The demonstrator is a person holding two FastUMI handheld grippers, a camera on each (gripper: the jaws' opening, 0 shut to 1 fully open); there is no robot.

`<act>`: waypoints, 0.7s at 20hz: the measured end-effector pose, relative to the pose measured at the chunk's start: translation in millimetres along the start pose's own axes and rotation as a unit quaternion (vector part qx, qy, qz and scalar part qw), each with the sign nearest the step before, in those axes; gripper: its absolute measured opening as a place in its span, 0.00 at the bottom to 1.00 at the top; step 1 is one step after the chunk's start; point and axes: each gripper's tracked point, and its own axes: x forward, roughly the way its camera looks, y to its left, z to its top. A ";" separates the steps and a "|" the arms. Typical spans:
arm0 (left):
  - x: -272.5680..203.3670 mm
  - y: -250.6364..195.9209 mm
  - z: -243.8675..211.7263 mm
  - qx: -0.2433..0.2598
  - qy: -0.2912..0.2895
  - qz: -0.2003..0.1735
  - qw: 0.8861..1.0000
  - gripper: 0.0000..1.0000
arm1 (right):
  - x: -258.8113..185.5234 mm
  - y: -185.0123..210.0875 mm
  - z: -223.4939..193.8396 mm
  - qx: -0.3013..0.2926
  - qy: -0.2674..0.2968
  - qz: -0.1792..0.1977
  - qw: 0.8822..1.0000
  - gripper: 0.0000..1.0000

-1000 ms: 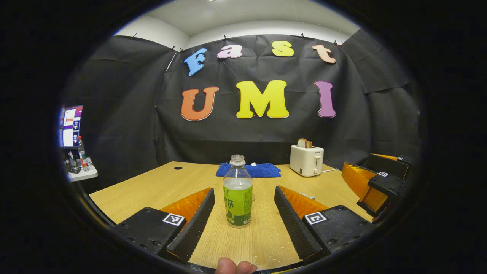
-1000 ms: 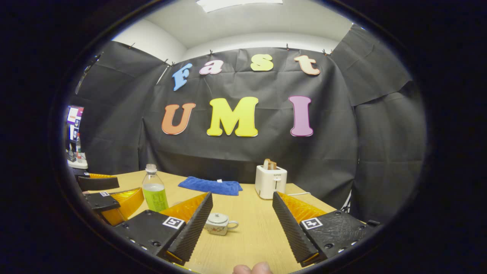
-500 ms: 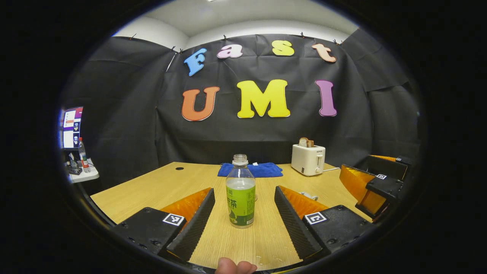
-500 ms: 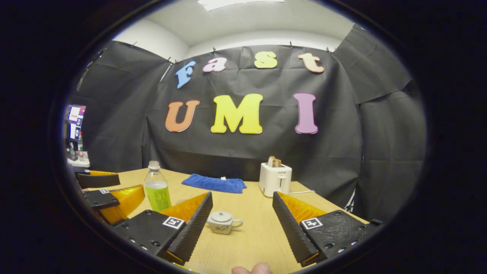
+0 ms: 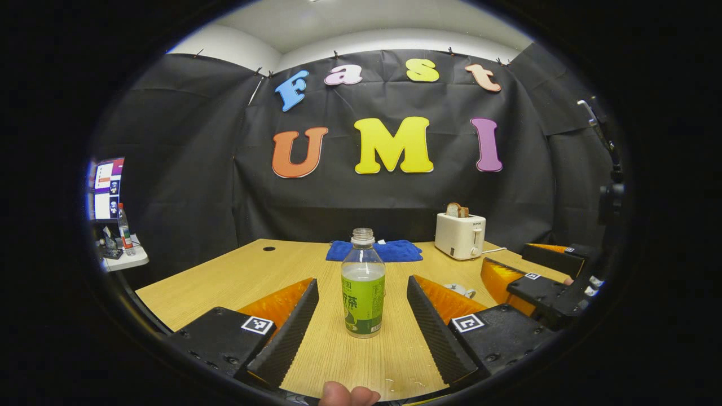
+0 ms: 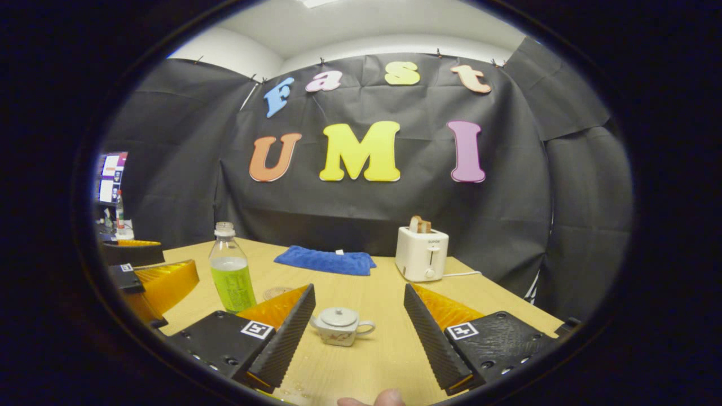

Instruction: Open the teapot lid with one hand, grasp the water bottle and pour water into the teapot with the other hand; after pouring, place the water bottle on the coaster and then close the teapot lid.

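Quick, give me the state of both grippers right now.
Left gripper: jaws open, holding nothing, water bottle standing between them.
Right gripper: jaws open, holding nothing, teapot ahead with lid on.

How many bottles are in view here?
2: the water bottle stands on the table between the left hand-held gripper's open fingers; a small bottle stands on the side shelf, far left.

**little i can actually read from here**

the water bottle (image 5: 362,282) wears a green label (image 5: 361,304) with large pale characters and a barcode strip low on its side; i can't make the print out. the toaster (image 5: 459,235) has a short dark word near its top front edge, too small to tell. the square black-and-white tags (image 5: 257,325) carry block patterns, not letters. the monitor (image 5: 106,189) is a blur.
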 end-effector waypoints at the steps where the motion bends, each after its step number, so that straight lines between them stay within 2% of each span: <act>1: 0.5 2.9 0.1 0.000 0.000 0.002 1.000 0.98 | 5.0 2.7 -3.3 -0.001 0.005 0.002 1.000 0.97; 14: 6.9 32.0 -4.6 0.002 0.007 0.030 1.000 0.98 | 68.0 24.8 -36.4 -0.003 0.051 0.007 0.999 0.94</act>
